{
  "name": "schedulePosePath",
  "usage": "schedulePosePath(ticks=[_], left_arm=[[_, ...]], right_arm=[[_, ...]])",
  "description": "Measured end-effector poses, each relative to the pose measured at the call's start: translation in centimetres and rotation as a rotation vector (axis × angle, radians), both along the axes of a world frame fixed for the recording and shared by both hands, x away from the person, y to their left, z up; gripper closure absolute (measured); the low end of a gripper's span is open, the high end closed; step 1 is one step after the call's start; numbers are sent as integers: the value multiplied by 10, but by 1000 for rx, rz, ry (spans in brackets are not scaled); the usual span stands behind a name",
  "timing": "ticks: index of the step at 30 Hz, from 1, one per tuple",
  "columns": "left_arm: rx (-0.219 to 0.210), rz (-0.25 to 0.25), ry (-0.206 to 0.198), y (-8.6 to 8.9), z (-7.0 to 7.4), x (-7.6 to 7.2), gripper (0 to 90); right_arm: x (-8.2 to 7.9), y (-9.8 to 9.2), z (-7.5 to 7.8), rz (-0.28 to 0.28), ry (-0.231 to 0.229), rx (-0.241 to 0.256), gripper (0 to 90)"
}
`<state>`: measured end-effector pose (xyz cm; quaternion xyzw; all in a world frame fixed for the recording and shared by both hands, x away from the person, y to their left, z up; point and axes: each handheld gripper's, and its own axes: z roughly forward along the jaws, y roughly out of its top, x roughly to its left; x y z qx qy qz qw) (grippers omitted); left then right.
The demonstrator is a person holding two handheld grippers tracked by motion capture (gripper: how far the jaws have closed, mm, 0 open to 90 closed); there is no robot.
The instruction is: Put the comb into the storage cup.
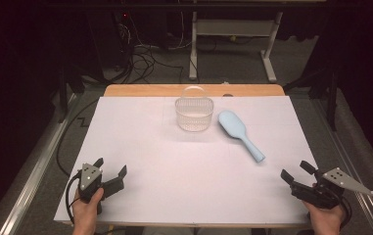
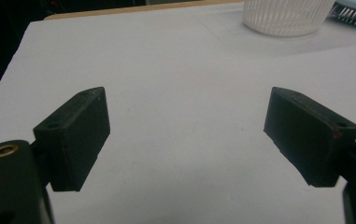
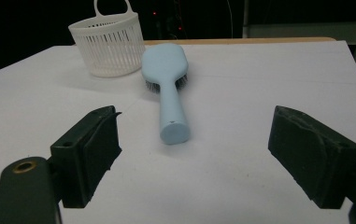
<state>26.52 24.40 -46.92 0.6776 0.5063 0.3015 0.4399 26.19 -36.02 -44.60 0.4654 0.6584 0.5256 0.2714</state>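
A light blue hairbrush [image 1: 240, 133] lies bristles down on the white table cover, handle pointing toward the near right. In the right gripper view the hairbrush [image 3: 168, 88] lies straight ahead, handle end nearest. A white slatted basket [image 1: 194, 112] with a hoop handle stands upright just left of the brush head; the basket [image 3: 107, 45] sits at the back left in the right gripper view, and the basket [image 2: 285, 16] shows at the top right of the left gripper view. My left gripper [image 1: 110, 167] is open at the near left corner. My right gripper [image 1: 296, 170] is open at the near right, a short way from the handle.
The white cover [image 1: 140, 142] spans a wooden table whose far edge [image 1: 145, 90] shows beyond it. Cables and a table frame [image 1: 233, 34] lie on the floor behind. A hand holds each gripper at the near edge.
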Motion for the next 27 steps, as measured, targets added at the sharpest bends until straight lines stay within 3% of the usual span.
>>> schedulePosePath(ticks=[27], left_arm=[[7, 19, -2, 0, 0, 0, 152]], right_arm=[[18, 20, 7, 45, -47, -26, 188]])
